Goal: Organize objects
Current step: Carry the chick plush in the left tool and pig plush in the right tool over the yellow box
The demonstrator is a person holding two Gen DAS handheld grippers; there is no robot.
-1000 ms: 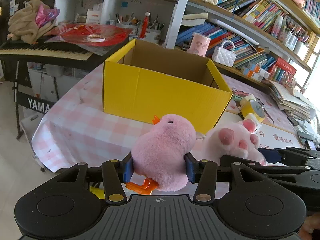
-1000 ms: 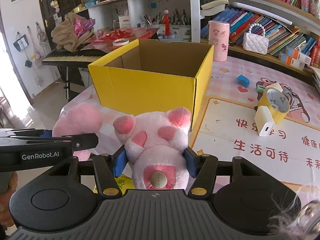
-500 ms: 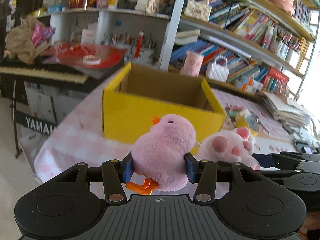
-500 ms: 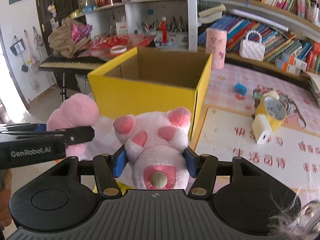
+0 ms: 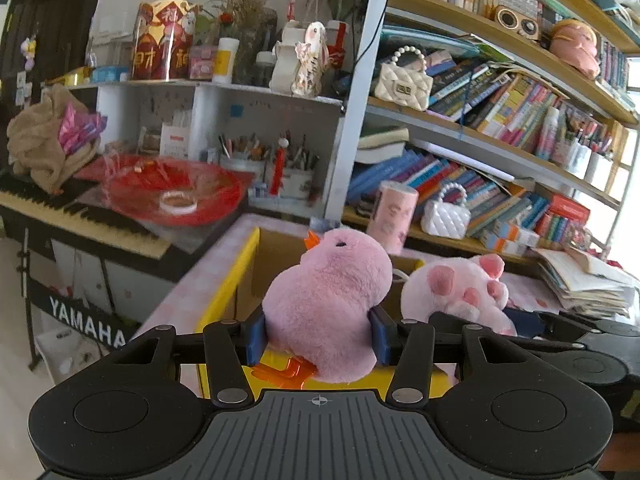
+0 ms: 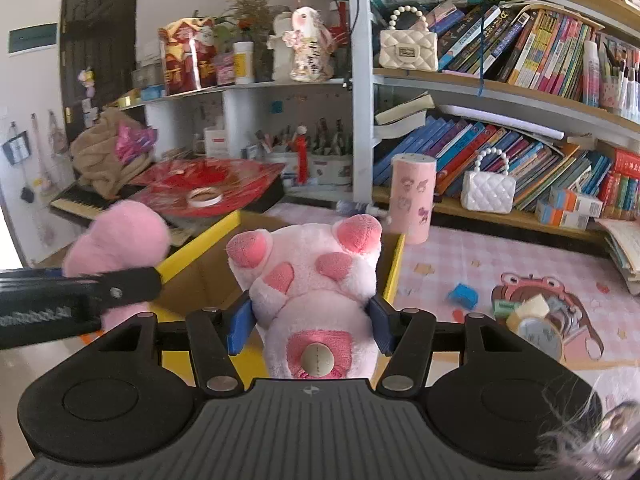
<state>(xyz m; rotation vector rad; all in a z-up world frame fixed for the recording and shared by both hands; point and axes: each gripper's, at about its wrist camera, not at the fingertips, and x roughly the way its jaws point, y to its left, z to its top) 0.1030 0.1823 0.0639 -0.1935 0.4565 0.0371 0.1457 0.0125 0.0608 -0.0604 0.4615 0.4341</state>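
Observation:
My left gripper is shut on a pink plush chick with an orange beak and feet. My right gripper is shut on a pink-and-white plush paw. Both toys hang above the near edge of the open yellow cardboard box, which also shows in the right wrist view. The paw shows to the right in the left wrist view, and the chick shows to the left in the right wrist view. Most of the box is hidden behind the toys.
A Yamaha keyboard with a red tray stands left of the pink checked table. A pink cylinder, a blue block and a yellow tape roll lie on it. Crowded bookshelves stand behind.
Both grippers have risen and moved forward with their toys, from in front of the box's near wall to above its near rim. The grips have not changed.

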